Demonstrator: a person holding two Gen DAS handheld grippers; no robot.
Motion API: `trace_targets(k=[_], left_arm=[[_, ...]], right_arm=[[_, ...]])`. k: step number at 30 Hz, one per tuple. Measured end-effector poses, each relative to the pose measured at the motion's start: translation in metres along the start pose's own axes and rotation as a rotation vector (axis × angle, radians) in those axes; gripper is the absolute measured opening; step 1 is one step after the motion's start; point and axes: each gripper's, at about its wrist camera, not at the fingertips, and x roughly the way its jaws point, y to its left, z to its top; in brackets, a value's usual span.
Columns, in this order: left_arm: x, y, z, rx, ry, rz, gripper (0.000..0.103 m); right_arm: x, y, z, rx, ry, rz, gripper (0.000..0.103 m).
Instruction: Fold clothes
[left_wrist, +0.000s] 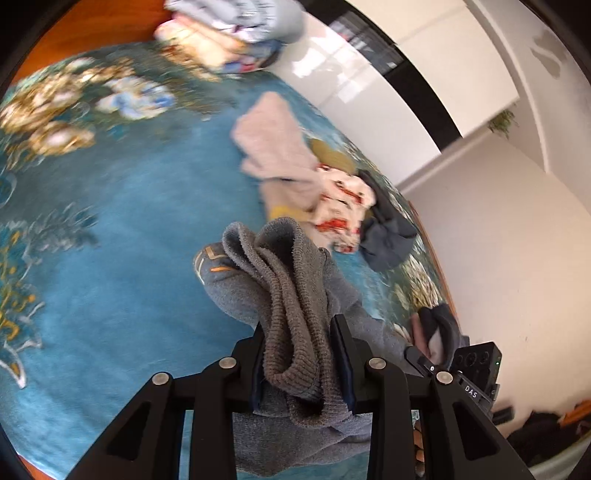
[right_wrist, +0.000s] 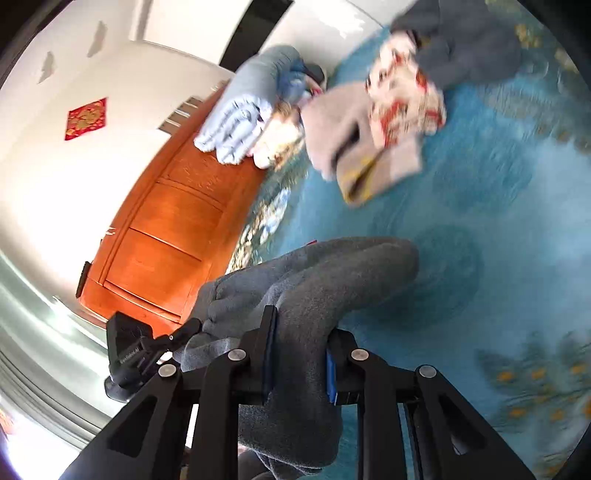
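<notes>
Left claw (left_wrist: 303, 354) clamped on ribbed hem of grey sweater (left_wrist: 291, 280); right claw (right_wrist: 301, 354) clamped on another bunch of it. Sweater held above blue rug (left_wrist: 122, 229). Judged soft, limp, light, non-slip; best gripped at hem or shoulders. "DAS" legible on left claw.

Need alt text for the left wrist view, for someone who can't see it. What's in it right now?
The left gripper is shut on a bunched grey knit garment, held above a teal floral bedspread. Beyond it lie a pink garment, a white and red printed one and a dark grey one; the view is motion-blurred.
</notes>
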Motion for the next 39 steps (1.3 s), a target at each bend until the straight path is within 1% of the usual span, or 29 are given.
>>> trace_targets(k=[3,8,9,12,17,20,21,23,24,25,26,27,29,30,31,33,35,37,39], left_arm=[[0.014,-0.063,0.009,0.104,0.008,-0.041,0.034],[0.054,-0.190,0.019,0.313,0.044,-0.134,0.034],[0.066,-0.214,0.019,0.348,0.057,-0.151,0.034],[0.106,-0.281,0.018,0.419,0.104,-0.199,0.034],[0.181,-0.371,0.004,0.436,0.184,-0.296,0.034],[0.215,-0.412,-0.012,0.433,0.198,-0.338,0.034],[0.223,-0.421,-0.018,0.434,0.188,-0.354,0.034],[0.238,-0.435,-0.036,0.446,0.145,-0.365,0.035],[0.248,-0.436,-0.046,0.443,0.133,-0.361,0.037],[0.264,-0.434,-0.057,0.433,0.149,-0.340,0.041],[0.283,-0.431,-0.068,0.421,0.180,-0.309,0.042],[0.304,-0.425,-0.081,0.416,0.243,-0.263,0.043],[0.344,-0.406,-0.108,0.414,0.403,-0.163,0.043],[0.352,-0.395,-0.117,0.413,0.435,-0.144,0.043],[0.352,-0.384,-0.121,0.408,0.427,-0.162,0.045],[0.345,-0.372,-0.115,0.379,0.429,-0.209,0.046],[0.334,-0.370,-0.105,0.358,0.425,-0.224,0.048],[0.318,-0.377,-0.094,0.383,0.377,-0.209,0.050],[0.299,-0.389,-0.089,0.439,0.310,-0.195,0.051]], right_arm=[[-0.056,-0.006,0.016,-0.022,-0.086,0.025,0.022],[-0.160,-0.020,0.049,-0.043,-0.264,0.047,0.022],[-0.184,-0.023,0.055,-0.049,-0.301,0.040,0.022],[-0.250,-0.031,0.073,-0.070,-0.392,-0.039,0.022],[-0.348,-0.046,0.097,-0.056,-0.516,-0.166,0.022],[-0.402,-0.055,0.113,-0.052,-0.574,-0.245,0.022],[-0.419,-0.062,0.117,-0.052,-0.585,-0.264,0.022],[-0.441,-0.069,0.135,-0.087,-0.563,-0.303,0.022],[-0.447,-0.077,0.142,-0.106,-0.553,-0.328,0.022],[-0.454,-0.084,0.149,-0.125,-0.544,-0.353,0.022],[-0.459,-0.094,0.154,-0.115,-0.535,-0.357,0.022],[-0.460,-0.108,0.156,-0.095,-0.535,-0.378,0.022],[-0.463,-0.135,0.160,-0.057,-0.534,-0.419,0.022],[-0.460,-0.150,0.160,-0.022,-0.530,-0.440,0.022],[-0.454,-0.165,0.155,0.014,-0.518,-0.463,0.022],[-0.443,-0.195,0.146,0.084,-0.493,-0.507,0.022],[-0.450,-0.207,0.137,0.108,-0.525,-0.478,0.022],[-0.463,-0.214,0.129,0.147,-0.564,-0.456,0.023],[-0.470,-0.207,0.127,0.142,-0.579,-0.486,0.025]])
